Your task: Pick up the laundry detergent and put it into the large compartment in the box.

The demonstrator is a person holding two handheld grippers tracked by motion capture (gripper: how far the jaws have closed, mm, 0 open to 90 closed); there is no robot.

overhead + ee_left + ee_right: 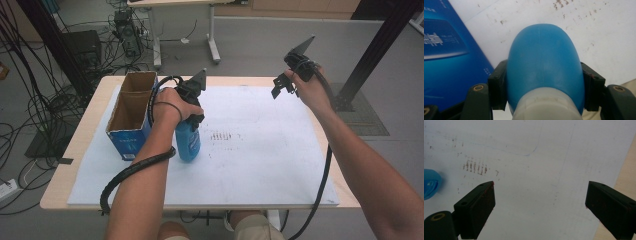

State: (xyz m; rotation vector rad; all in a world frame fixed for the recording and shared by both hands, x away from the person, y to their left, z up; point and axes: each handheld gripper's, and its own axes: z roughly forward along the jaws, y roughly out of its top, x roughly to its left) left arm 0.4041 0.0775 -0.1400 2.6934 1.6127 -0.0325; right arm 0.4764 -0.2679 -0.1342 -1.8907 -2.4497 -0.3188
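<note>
While the left gripper (pixel 196 107) pinches a blue plastic bottle (pixel 188 141) upright, the right gripper (pixel 283 86) hangs with fingers spread.
The left gripper view reveals fingers (pixel 497 85) pressing the bottle's shoulders; beside it an open blue cardboard box (pixel 131 116) stands on the white-sheeted surface (pixel 260 150), cables (pixel 30 107) littering the floor.
</note>
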